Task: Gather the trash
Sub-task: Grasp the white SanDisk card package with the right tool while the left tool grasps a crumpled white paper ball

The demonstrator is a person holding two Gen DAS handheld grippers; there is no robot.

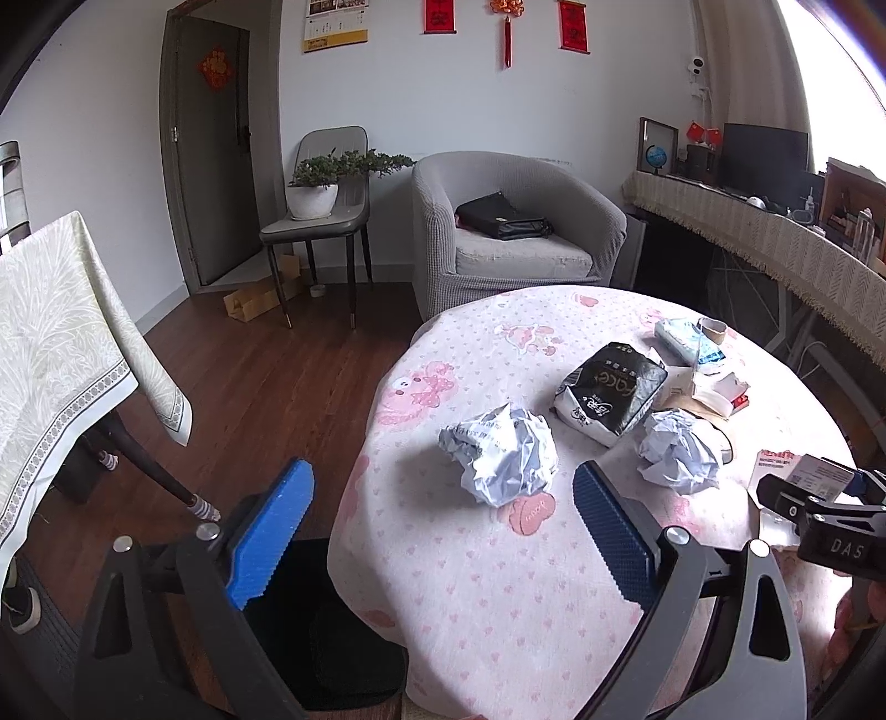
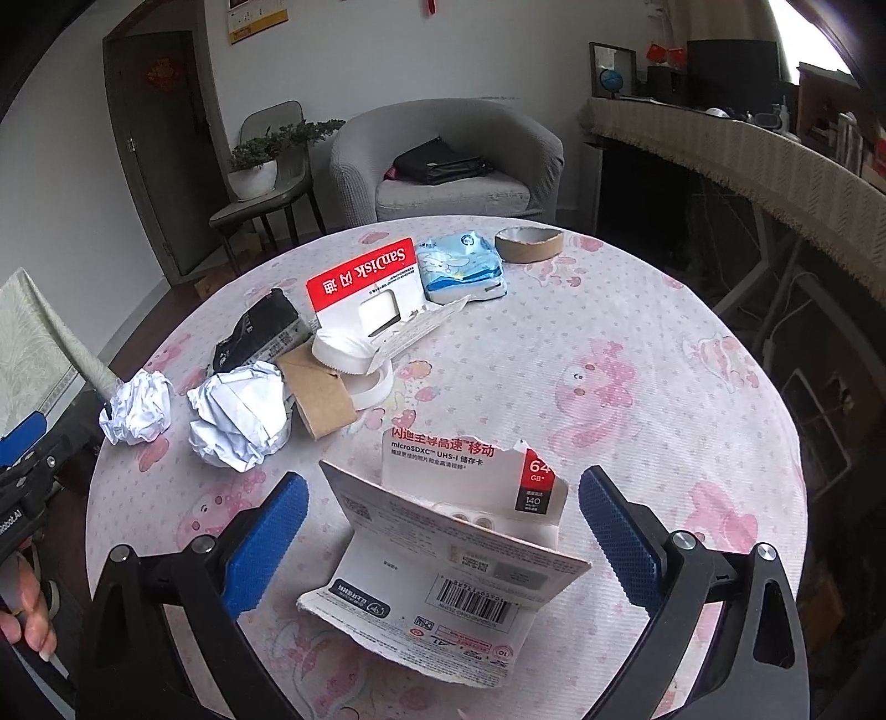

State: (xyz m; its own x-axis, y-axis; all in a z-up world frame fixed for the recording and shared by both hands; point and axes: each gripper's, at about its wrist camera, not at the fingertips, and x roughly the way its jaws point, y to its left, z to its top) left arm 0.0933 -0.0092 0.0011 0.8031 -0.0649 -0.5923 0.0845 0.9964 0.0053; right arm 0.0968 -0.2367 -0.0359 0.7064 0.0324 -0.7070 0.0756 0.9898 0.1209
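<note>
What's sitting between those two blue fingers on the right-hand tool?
A torn, folded SanDisk card package stands on the pink tablecloth between the open right gripper's fingers, touching neither. The right wrist view shows this.

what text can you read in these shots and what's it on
"SanDisk 闪迪": red header of the card pack leaning mid-table, upside down.
"microSDXC UHS-I", "64 GB", "140": torn pack between the right jaws.
"DAS": right gripper body, in the left view.
Black pouch: stylised logo, not surely readable.
Barcode digits, small print, wall calendar: too small.
</note>
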